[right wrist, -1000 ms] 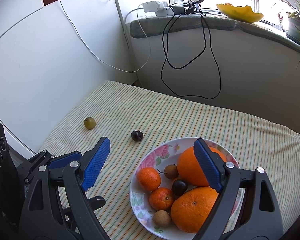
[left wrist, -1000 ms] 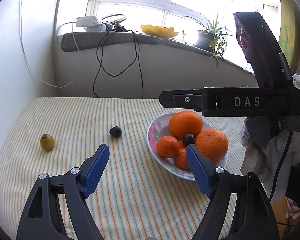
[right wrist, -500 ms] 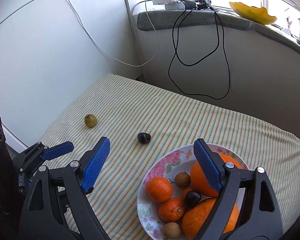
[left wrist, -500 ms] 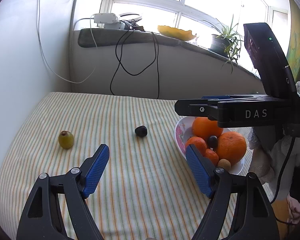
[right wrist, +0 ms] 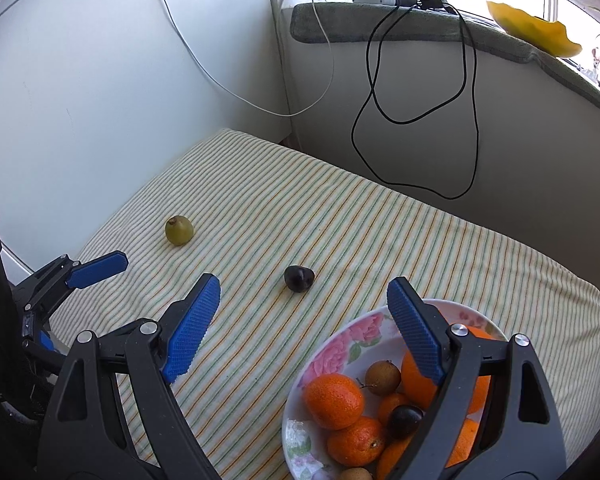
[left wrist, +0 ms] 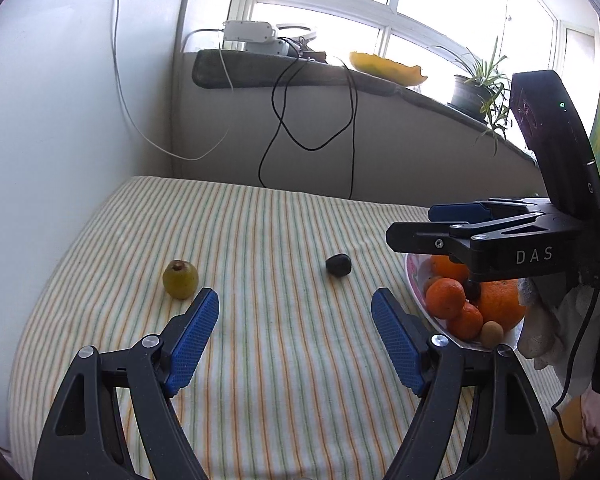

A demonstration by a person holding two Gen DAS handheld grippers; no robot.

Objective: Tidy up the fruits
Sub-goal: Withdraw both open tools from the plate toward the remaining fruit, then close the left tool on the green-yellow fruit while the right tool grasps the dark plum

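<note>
A small green fruit (left wrist: pixel 180 279) (right wrist: pixel 179 231) and a dark plum (left wrist: pixel 338 265) (right wrist: pixel 298 277) lie loose on the striped cloth. A floral plate (right wrist: pixel 342 344) (left wrist: pixel 414 276) at the right holds several oranges, a dark plum and small brown fruits. My left gripper (left wrist: pixel 295 312) hovers open and empty over the cloth, its left pad just short of the green fruit. My right gripper (right wrist: pixel 303 300) is open and empty above the plate's left rim, with the loose plum just beyond its gap. In the left wrist view the right gripper (left wrist: pixel 432 224) reaches in over the plate.
White walls close the cloth-covered surface (left wrist: pixel 284 240) on the left and back. Black and white cables (right wrist: pixel 420 112) hang from a window ledge holding a yellow dish (left wrist: pixel 386 68) and a potted plant (left wrist: pixel 476 88). A white cloth bundle (left wrist: pixel 548 332) sits right of the plate.
Both grippers have swung left: the plate slid toward the right edge of each view, and the green fruit and loose plum came closer to centre. Jaw openings are unchanged.
</note>
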